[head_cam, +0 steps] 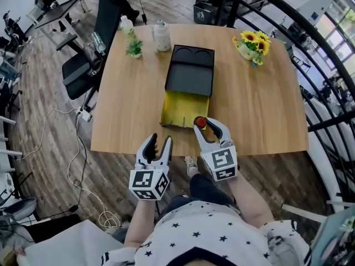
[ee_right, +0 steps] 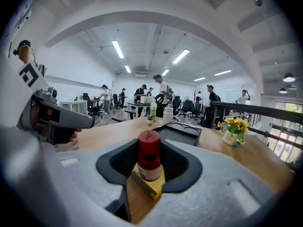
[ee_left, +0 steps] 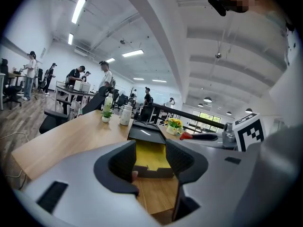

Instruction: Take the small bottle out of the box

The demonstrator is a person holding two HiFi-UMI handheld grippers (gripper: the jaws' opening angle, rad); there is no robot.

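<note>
A small bottle (head_cam: 200, 122) with a red cap and a white label sits between the fingers of my right gripper (head_cam: 206, 124), which is shut on it. In the right gripper view the bottle (ee_right: 149, 157) stands upright in the jaws, just above the near corner of the yellow tray (ee_right: 152, 186). The box lies mid-table: a black sleeve (head_cam: 190, 71) with a yellow tray (head_cam: 182, 108) slid out toward me. My left gripper (head_cam: 157, 144) hangs open over the table's front edge, nothing in it. Between its jaws, in the left gripper view, the yellow tray (ee_left: 150, 154) shows ahead.
At the back left of the wooden table (head_cam: 260, 110) stand a white bottle (head_cam: 161, 36), a clear bottle (head_cam: 127, 25) and a small green plant (head_cam: 133, 47). A vase of sunflowers (head_cam: 252, 44) is at the back right. An office chair (head_cam: 83, 71) stands left of the table.
</note>
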